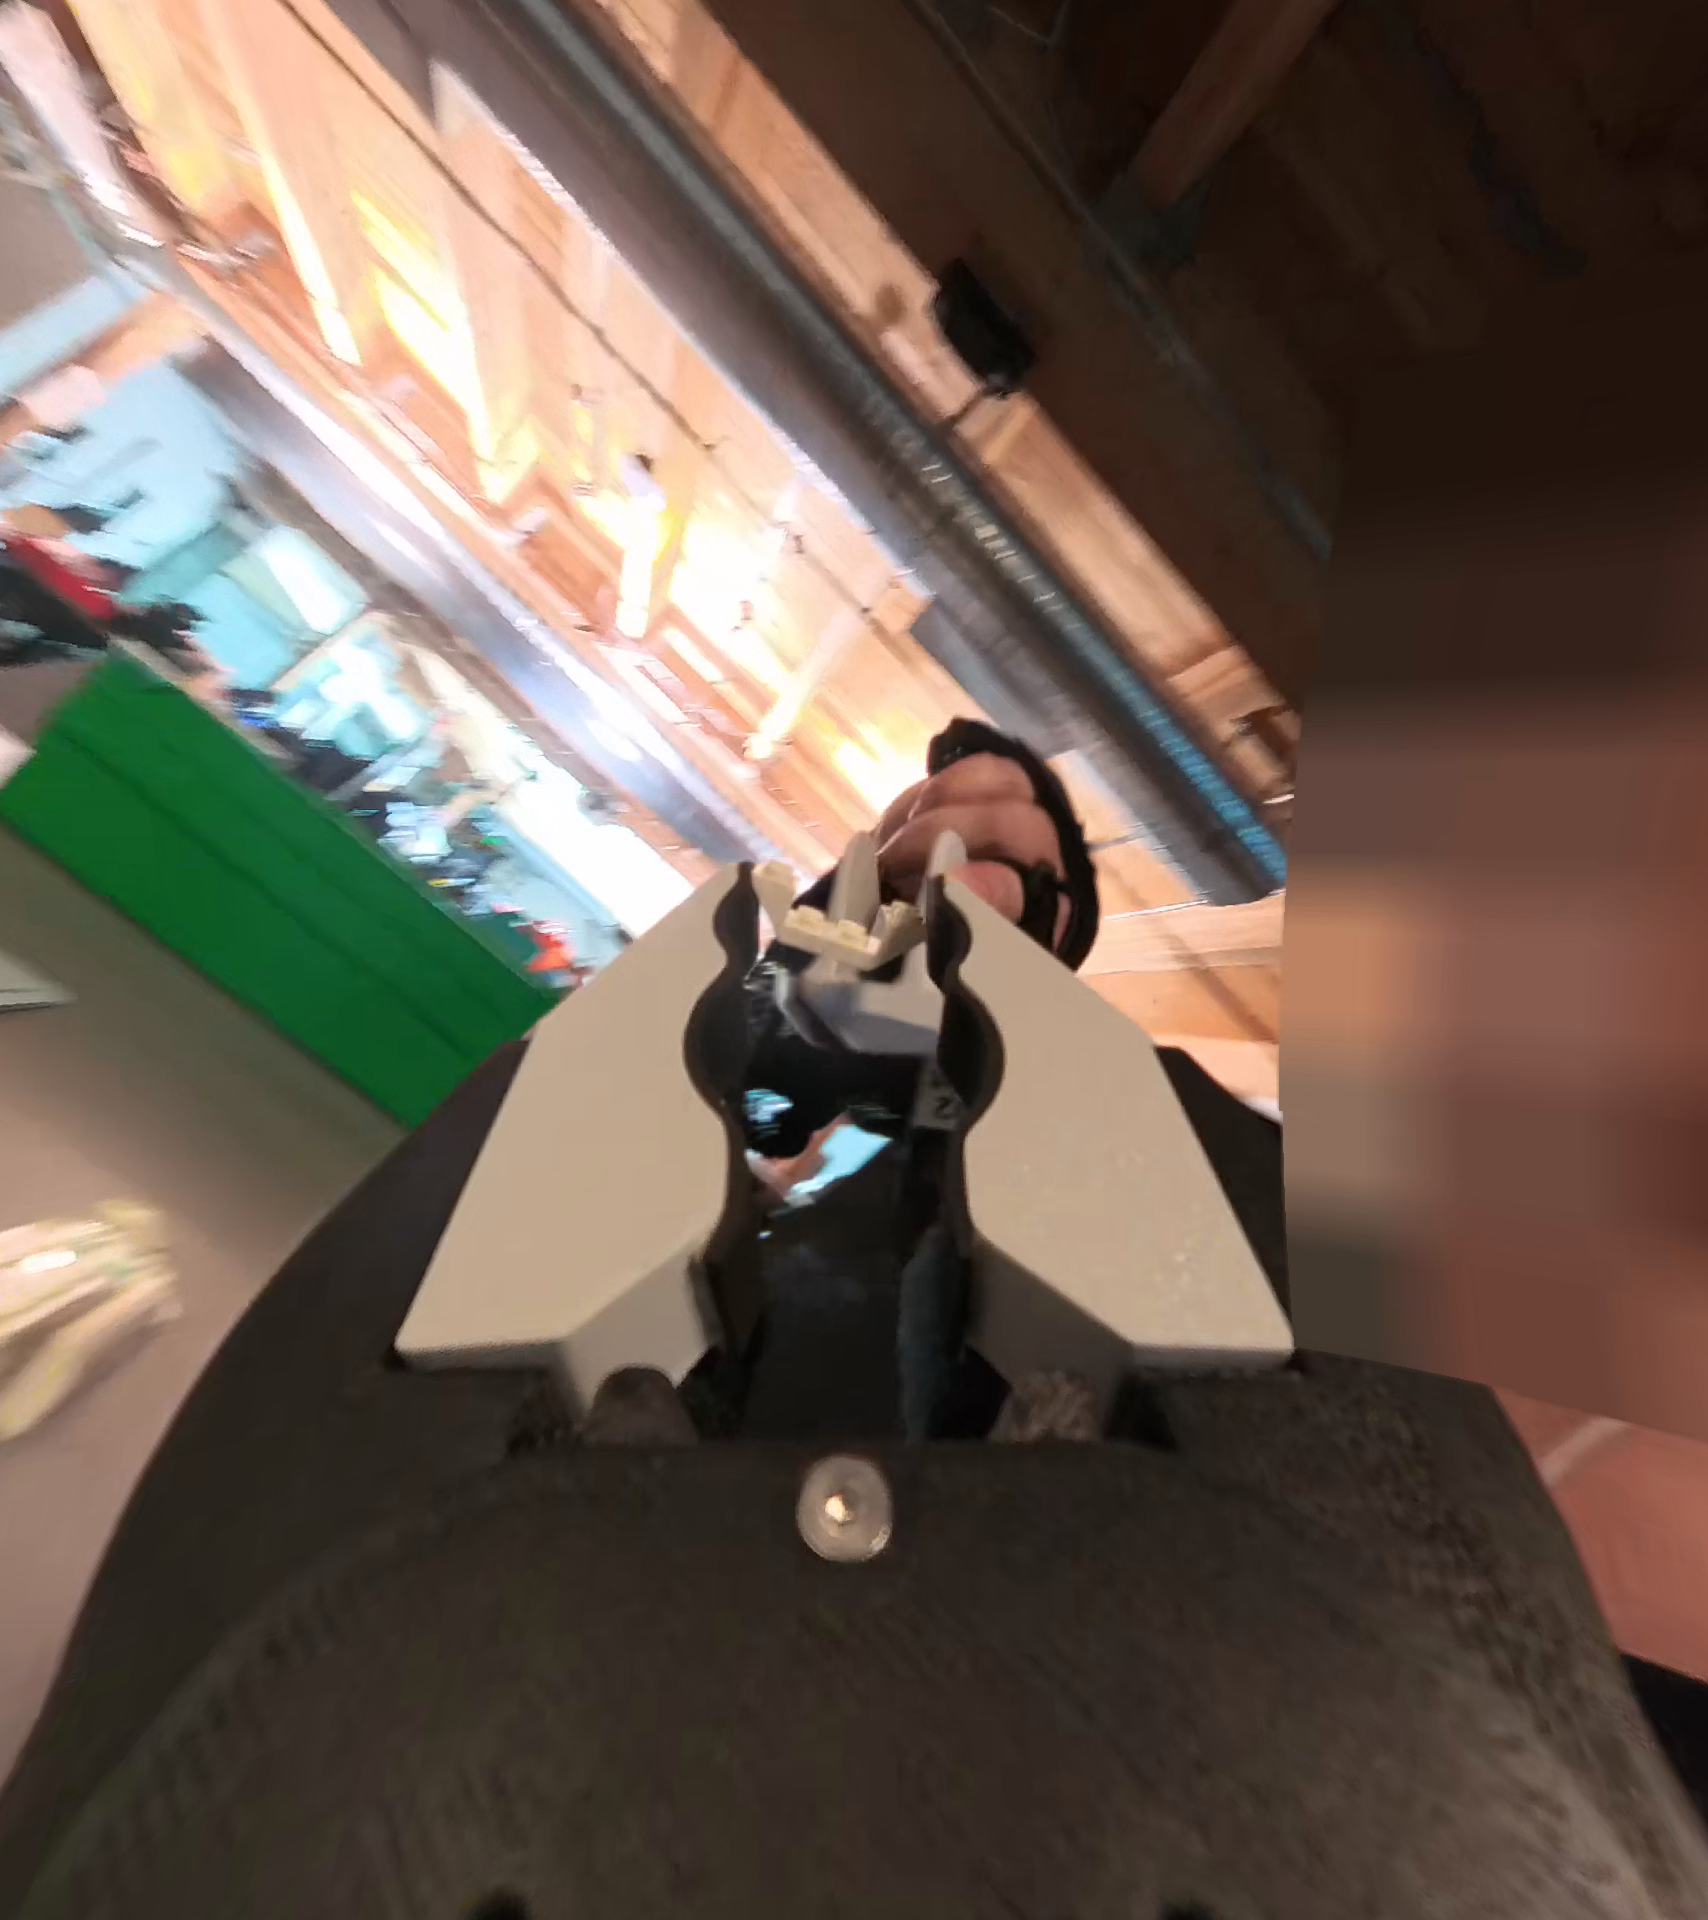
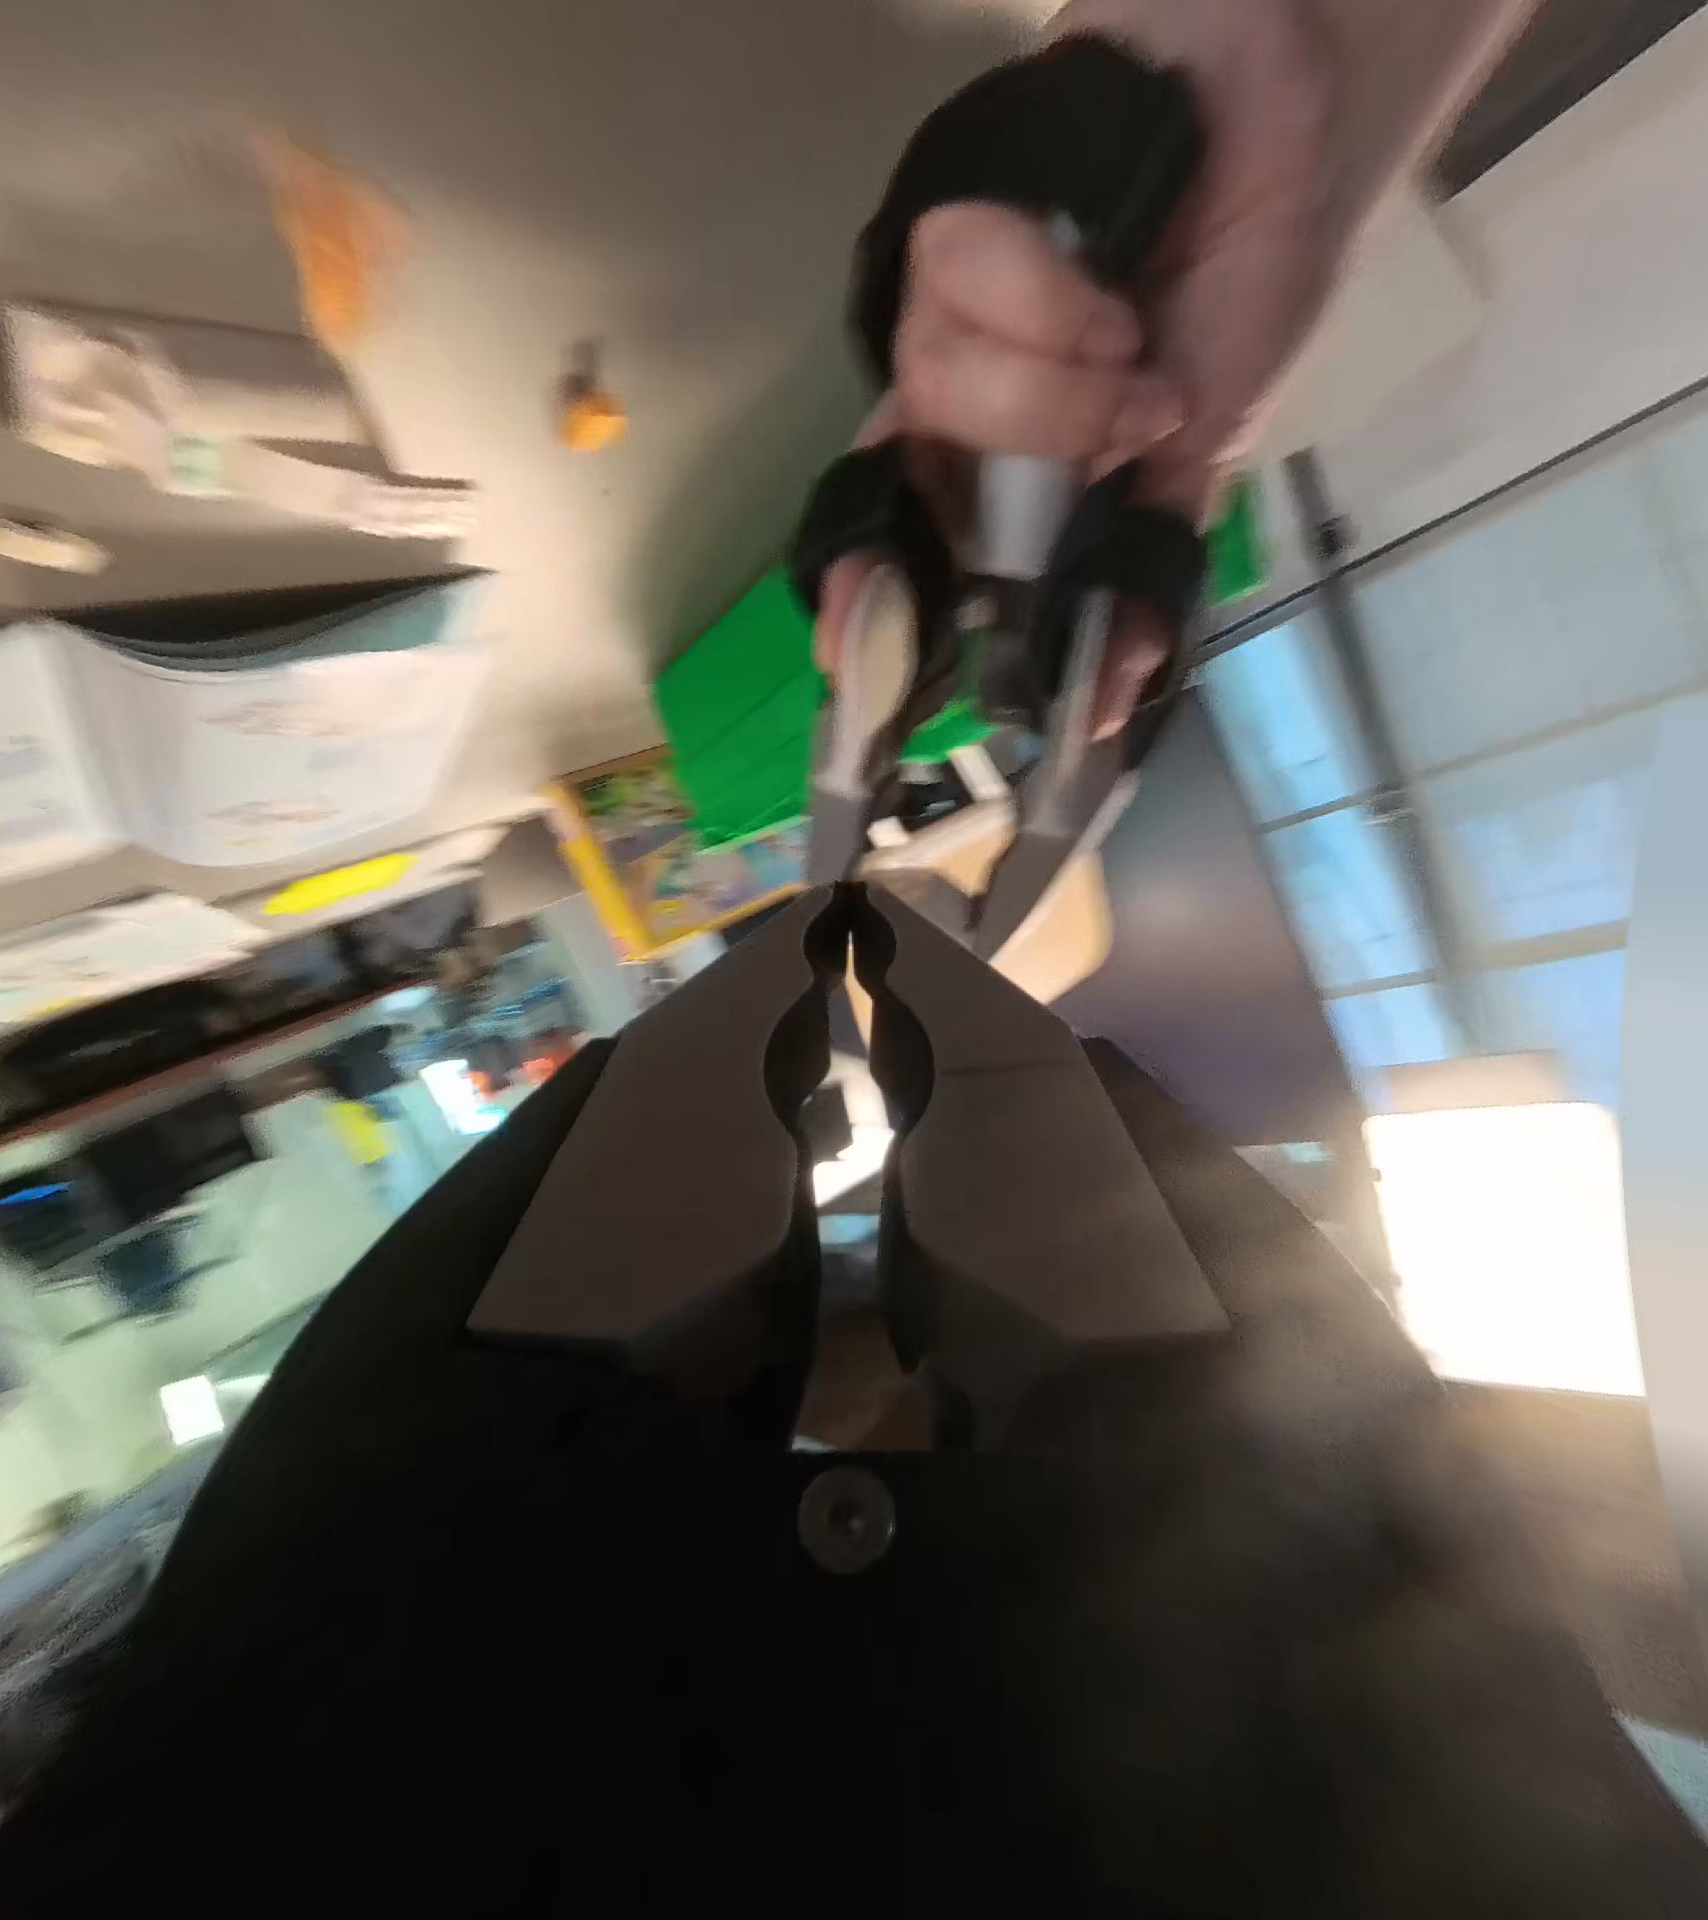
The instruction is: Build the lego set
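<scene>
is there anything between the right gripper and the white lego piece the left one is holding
Nothing visible. The left gripper pinches the white lego piece at its tips, and the right gripper, tips nearly closed, faces it close up with only open air between. The right wrist view is blurred, so contact is unclear.

Motion blur smears most of the right wrist view, so the shelves and papers at its left are only pale shapes, and the small orange thing above them cannot be identified. In the left wrist view the pale pile at the left edge is too blurred to name. The white lego piece is partly hidden behind the left gripper, whose black body runs off the bottom edge.
</scene>
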### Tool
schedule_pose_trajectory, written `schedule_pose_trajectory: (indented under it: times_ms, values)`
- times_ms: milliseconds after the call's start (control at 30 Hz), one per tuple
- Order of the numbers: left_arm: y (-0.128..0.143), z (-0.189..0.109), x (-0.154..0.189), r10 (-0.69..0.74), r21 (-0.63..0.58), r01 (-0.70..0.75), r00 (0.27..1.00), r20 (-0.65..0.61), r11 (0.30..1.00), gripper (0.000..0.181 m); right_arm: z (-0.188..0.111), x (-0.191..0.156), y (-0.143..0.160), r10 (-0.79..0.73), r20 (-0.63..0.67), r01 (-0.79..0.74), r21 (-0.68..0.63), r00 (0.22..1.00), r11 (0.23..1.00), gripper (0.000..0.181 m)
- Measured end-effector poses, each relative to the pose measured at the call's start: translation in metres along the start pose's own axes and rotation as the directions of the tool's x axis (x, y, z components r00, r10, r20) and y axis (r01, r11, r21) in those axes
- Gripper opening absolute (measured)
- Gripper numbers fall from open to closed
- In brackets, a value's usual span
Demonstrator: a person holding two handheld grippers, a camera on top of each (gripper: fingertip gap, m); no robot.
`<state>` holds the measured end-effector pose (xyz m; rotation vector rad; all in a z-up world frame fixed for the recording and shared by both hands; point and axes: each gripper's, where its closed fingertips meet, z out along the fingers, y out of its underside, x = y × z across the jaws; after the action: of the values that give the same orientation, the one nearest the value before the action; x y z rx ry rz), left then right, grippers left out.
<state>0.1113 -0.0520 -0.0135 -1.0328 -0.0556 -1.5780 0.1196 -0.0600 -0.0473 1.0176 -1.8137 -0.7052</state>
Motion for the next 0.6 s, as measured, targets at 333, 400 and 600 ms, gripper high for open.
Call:
schedule_pose_trajectory:
  times_ms: [333,400,600]
  values:
    - [0.009,-0.012,-0.031,0.353,-0.139,-0.329,0.909,0.221,0.934,0.031,0.014,-0.112,-0.002,0.917,0.149,-0.864,-0.307,0.37,0.399,0.0]
    - [0.012,-0.012,-0.029,0.401,-0.161,-0.373,0.891,0.212,0.914,0.031,0.008,-0.112,-0.035,0.969,0.245,-0.955,-0.292,-0.029,0.045,0.003]
    - [0.016,-0.014,-0.026,0.482,-0.201,-0.444,0.848,0.221,0.873,0.031,0.002,-0.076,-0.106,0.649,0.426,-0.774,-0.281,-0.63,-0.567,0.021]
